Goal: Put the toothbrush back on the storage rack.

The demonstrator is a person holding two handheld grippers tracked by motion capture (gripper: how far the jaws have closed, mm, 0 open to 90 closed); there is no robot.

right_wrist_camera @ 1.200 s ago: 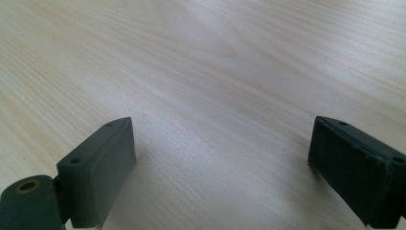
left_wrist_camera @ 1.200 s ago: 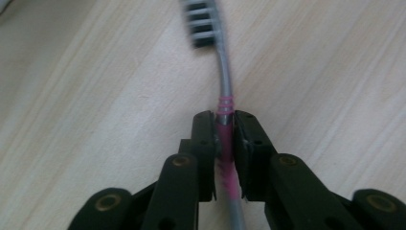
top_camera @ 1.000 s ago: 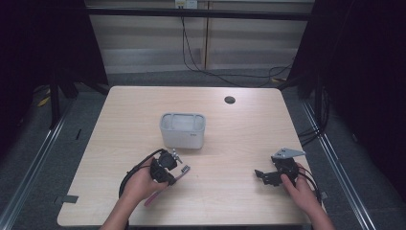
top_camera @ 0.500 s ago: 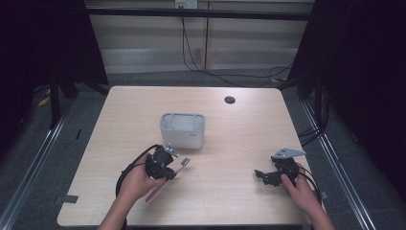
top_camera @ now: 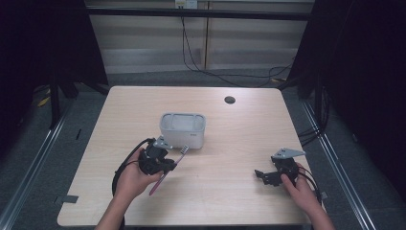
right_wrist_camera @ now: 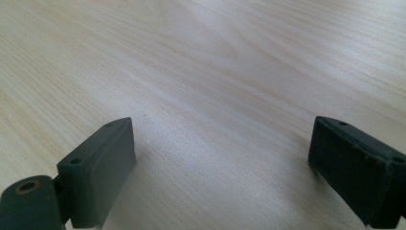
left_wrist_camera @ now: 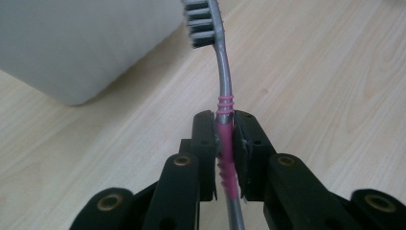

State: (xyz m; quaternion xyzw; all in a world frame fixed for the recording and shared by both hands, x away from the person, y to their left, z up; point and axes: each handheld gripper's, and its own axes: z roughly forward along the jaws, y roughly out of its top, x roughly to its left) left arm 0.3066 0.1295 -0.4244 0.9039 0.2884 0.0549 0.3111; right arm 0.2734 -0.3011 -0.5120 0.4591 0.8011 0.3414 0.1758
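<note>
We worked at a pale wooden counter (top_camera: 230, 129) that carried a grey, open-topped tub (top_camera: 183, 128) near its middle and had a small dark round hole (top_camera: 230, 99) toward the far edge.

Our left claw (top_camera: 168, 164) sat just in front of the tub, clamped on a toothbrush (top_camera: 168, 165). In the left gripper view the two black jaws pinched the pink ribbed part of the handle (left_wrist_camera: 225, 139), and the grey neck ran up to the bristled head (left_wrist_camera: 203, 21), which lay close beside the tub's wall (left_wrist_camera: 81, 43). In the high view the brush slanted, with the head up toward the tub and the pink tail trailing low toward us.

Our right claw (top_camera: 268, 176) rested well apart on the right side, with its jaws wide and nothing between them but bare wood (right_wrist_camera: 215, 96).

We judged the step to be lifting the brush over the rim and dropping it into the tub. Doing it well meant raising the head clear of the wall first, keeping the pinch firm so the thin handle didn't swivel, and letting go only once the brush was truly over the opening.
</note>
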